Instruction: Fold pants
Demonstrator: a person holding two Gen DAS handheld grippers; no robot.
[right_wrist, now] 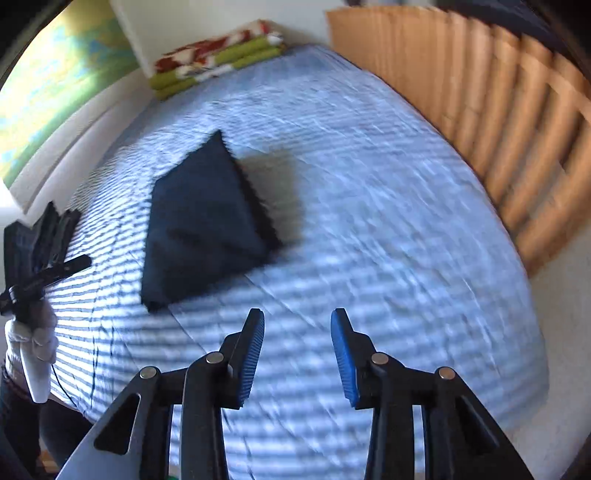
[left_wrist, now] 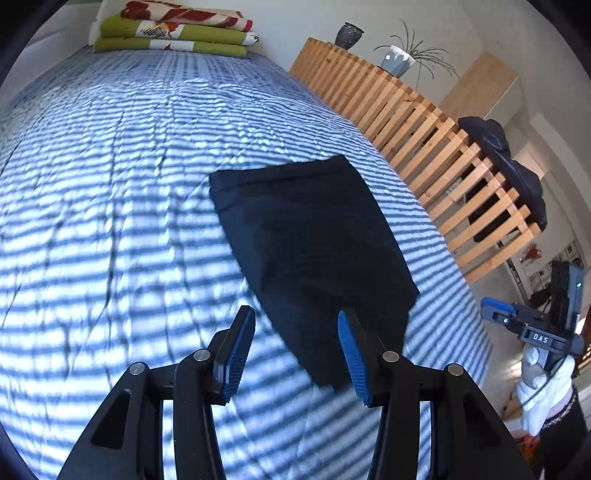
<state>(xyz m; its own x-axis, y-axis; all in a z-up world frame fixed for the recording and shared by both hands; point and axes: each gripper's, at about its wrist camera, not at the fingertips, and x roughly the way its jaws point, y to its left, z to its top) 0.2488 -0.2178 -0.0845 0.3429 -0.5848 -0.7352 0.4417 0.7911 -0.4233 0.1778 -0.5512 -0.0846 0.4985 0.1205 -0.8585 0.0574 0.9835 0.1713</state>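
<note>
The dark pants [left_wrist: 310,254] lie folded into a small flat block on the bed [left_wrist: 129,184], which has a blue and white striped cover. They sit near the side of the bed by the wooden slat rail [left_wrist: 424,147].

The left gripper [left_wrist: 295,354] hangs over the bed just in front of the pants. Its two blue pads [left_wrist: 236,358] stand apart, with a gap between them. Nothing is held there. Only the striped cover and a near corner of the pants show through the gap. The right-hand pad overlaps the edge of the pants in the picture, but it is not clear if it touches them.

The right gripper [right_wrist: 297,354] is also over the bed, off to the side of the pants [right_wrist: 207,229]. Its pads [right_wrist: 343,358] are apart too, and they hold nothing. Its view is blurred.

A gloved hand [right_wrist: 33,343] holds the left gripper at the edge of the bed. A stack of folded blankets [left_wrist: 173,29] rests at the far end.
</note>
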